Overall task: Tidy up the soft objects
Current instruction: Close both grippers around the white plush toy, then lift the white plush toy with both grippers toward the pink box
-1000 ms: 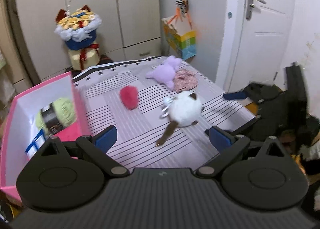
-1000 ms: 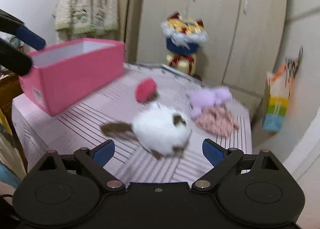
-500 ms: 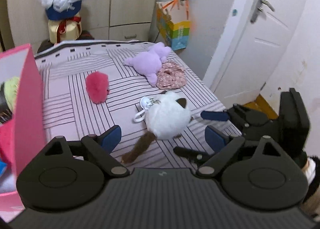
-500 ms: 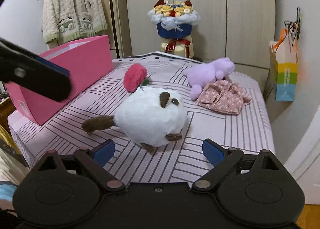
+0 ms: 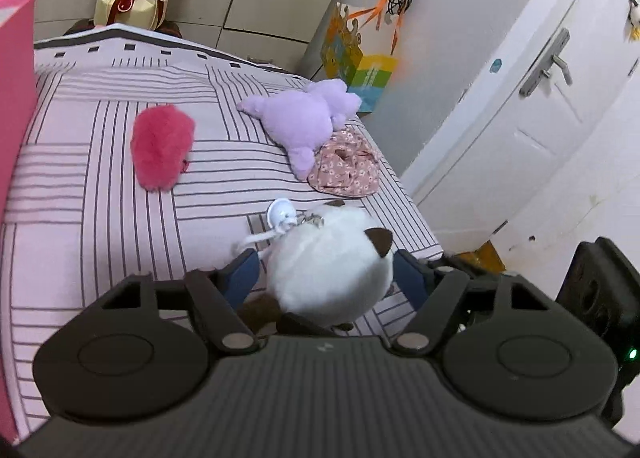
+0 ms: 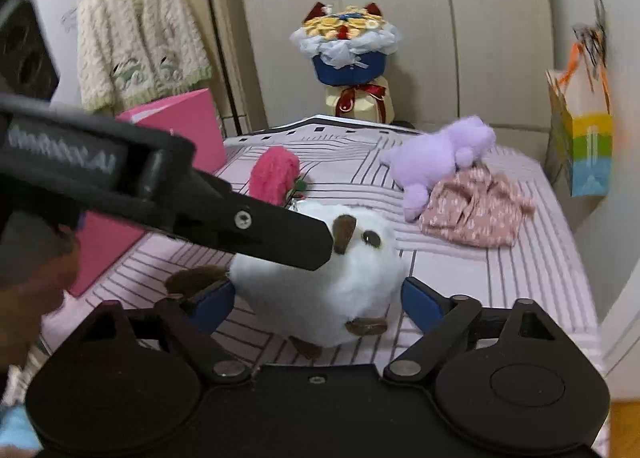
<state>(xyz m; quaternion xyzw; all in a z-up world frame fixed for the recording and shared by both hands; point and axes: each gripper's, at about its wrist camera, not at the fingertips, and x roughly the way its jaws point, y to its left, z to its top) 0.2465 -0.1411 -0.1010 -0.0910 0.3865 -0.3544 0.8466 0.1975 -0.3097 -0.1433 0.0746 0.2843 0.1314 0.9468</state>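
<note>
Item: white plush toy (image 5: 328, 266), round-bodied, brown ears and tail, with a cord and small ring fitting at its top. Location: near edge of the striped bed (image 5: 100, 217), lying between the blue pads of both tongs at once.

Left tongs (image 5: 326, 278): spread wide, one pad either side of the plush body, not visibly pressing it. Right tongs (image 6: 316, 304): likewise wide apart and straddling the same toy from the other side; nothing gripped.

Handling, as judged: very light, soft and compressible; fur likely to slip under a shallow pinch. Best taken across the middle of the body with a deep squeeze; tail and cord are poor holds, apt to swing.

Also on the bed: red fluffy toy (image 5: 162, 145), purple plush (image 5: 304, 117) lying against a floral fabric piece (image 5: 348, 169). Pink box (image 6: 176, 125) at the far left, the likely destination.
</note>
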